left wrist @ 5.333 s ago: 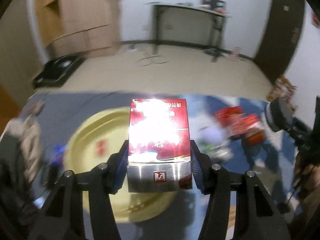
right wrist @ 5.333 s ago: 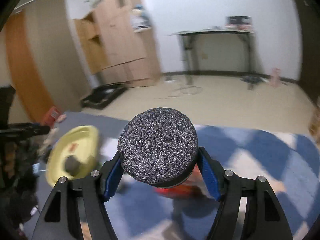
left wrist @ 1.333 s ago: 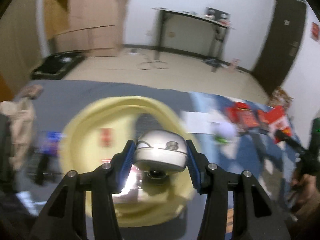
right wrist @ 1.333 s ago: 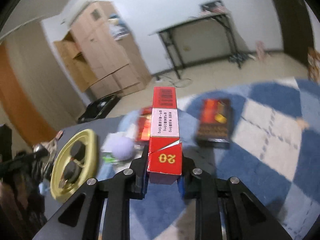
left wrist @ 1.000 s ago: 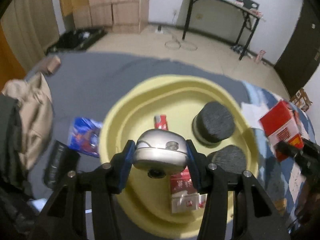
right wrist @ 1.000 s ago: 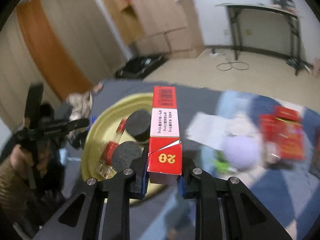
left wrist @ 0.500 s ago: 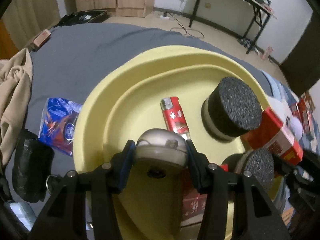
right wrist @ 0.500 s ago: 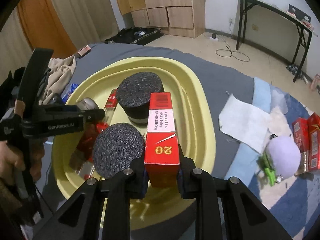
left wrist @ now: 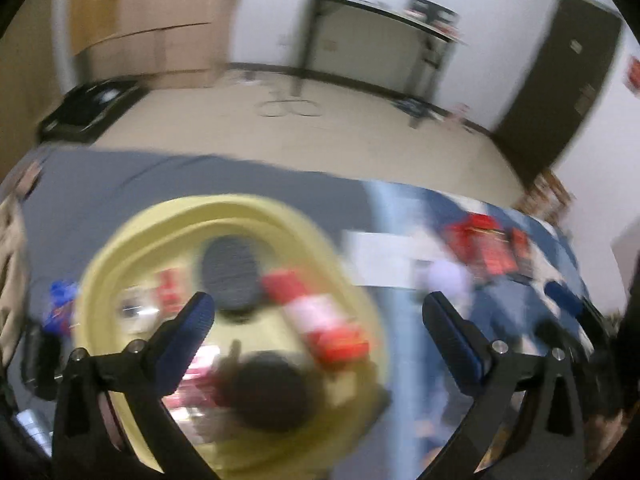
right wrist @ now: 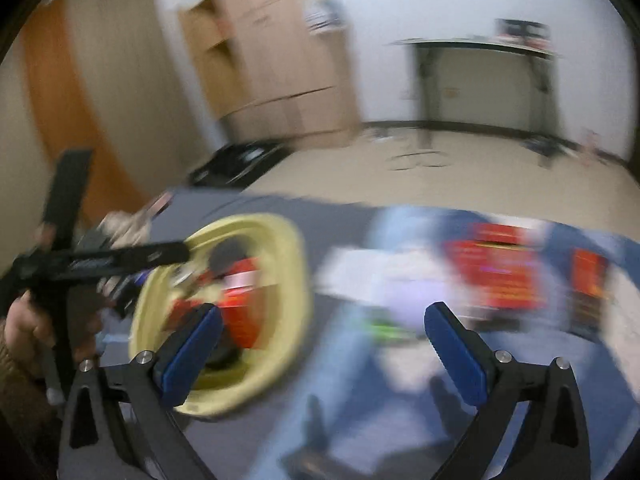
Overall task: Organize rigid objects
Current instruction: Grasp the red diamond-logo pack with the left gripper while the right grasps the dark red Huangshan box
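Inside the yellow basin [left wrist: 120,248], on grey bedding, lie a red box [left wrist: 320,320] and two dark foam-topped tubs [left wrist: 230,270]; red packs [right wrist: 500,272] wait on the blue quilt. Boxes likely light, stiff, crushable: pinch flat sides. Left gripper [left wrist: 318,308] and right gripper [right wrist: 322,320] jaws opening, empty; blur hides labels.

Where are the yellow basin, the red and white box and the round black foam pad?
yellow basin [left wrist: 120,248]: left wrist view, on its upper left rim.
red and white box [left wrist: 320,316]: left wrist view, its white middle band.
round black foam pad [left wrist: 230,272]: left wrist view, its flat top.
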Tool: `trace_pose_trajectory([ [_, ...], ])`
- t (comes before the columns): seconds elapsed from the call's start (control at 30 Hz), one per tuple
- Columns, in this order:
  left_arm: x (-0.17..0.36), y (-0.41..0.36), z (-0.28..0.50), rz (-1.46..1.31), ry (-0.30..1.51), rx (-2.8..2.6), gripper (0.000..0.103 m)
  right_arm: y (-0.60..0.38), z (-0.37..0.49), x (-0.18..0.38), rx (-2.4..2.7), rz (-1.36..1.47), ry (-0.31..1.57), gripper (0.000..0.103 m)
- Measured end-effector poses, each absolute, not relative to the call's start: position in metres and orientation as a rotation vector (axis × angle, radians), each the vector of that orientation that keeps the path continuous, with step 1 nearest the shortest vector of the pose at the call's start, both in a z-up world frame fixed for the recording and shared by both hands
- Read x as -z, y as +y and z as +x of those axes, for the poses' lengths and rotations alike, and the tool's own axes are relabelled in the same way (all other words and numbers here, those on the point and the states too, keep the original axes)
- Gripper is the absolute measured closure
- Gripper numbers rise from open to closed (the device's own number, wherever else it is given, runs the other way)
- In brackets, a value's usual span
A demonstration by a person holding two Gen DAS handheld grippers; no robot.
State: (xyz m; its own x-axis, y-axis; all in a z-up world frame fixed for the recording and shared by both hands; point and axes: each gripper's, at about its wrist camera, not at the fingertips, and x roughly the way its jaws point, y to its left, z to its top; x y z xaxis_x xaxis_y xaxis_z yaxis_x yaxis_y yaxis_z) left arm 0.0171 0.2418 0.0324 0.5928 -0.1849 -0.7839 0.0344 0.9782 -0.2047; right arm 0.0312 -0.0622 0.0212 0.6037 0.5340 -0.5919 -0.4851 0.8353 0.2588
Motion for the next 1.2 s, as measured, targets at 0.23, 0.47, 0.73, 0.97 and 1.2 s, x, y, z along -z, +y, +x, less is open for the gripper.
trace_pose_trajectory([
  [0.23,-0.022,0.078,0.046,-0.084,0.988,0.310,0.000,-0.216,0.096,-0.003,-0.176,0.220,0.805,0.000],
  [0.47,0.017,0.014,0.088,0.072,0.996,0.209,0.000,-0.214,0.162,0.020,-0.203,0.216,0.952,0.000],
  [0.73,0.042,0.016,0.115,0.055,1.015,0.185,0.032,-0.216,0.203,0.054,-0.207,0.209,1.039,0.004],
  [0.97,0.025,0.036,0.095,-0.012,0.954,0.221,0.044,-0.219,0.196,0.051,-0.226,0.129,0.969,0.039],
  [1.2,-0.043,0.098,0.050,-0.124,0.829,0.244,0.044,-0.234,0.168,0.027,-0.284,0.206,0.895,0.042],
])
